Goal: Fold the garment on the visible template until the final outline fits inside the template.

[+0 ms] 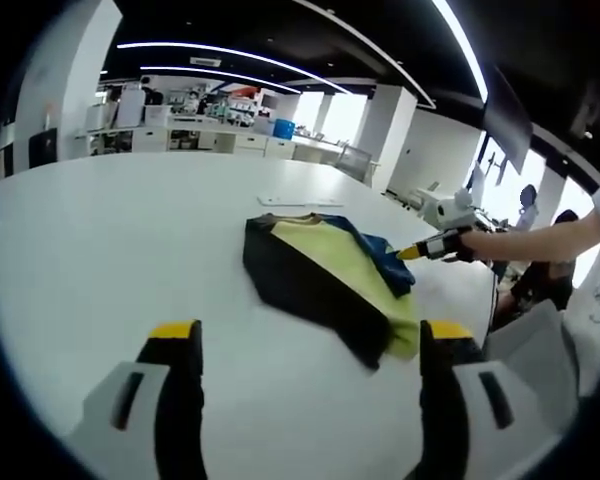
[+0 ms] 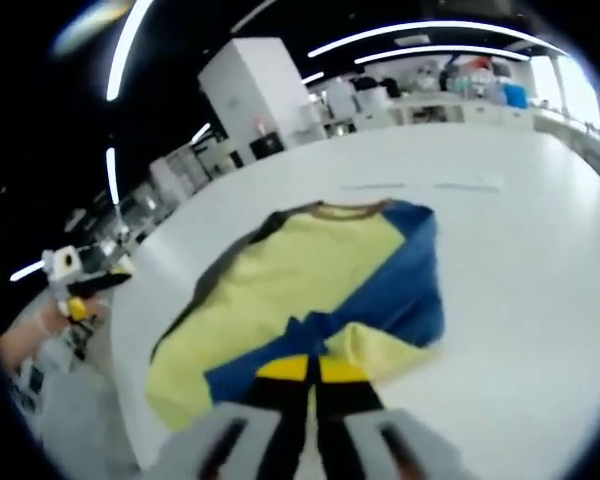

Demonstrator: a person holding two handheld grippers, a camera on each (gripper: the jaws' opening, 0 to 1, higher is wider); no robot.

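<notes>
Yellow-and-blue garment [image 2: 310, 300] lies on our white table [image 1: 100, 250]. Our right gripper [image 2: 313, 372] pinches its blue sleeve; our left gripper [image 1: 310, 345] hovers wide apart.

The garment [image 2: 310, 290] is soft matt cloth (yellow, blue and black panels, lightly creased) lying on a smooth white table [image 1: 100, 250] with a faint sheen under the ceiling lights.

You have a broad white table [image 1: 100, 250] before you. On it lies a folded shirt [image 1: 325, 275], yellow with blue and black parts, and beyond its collar faint template marks [image 1: 300, 201] show.
</notes>
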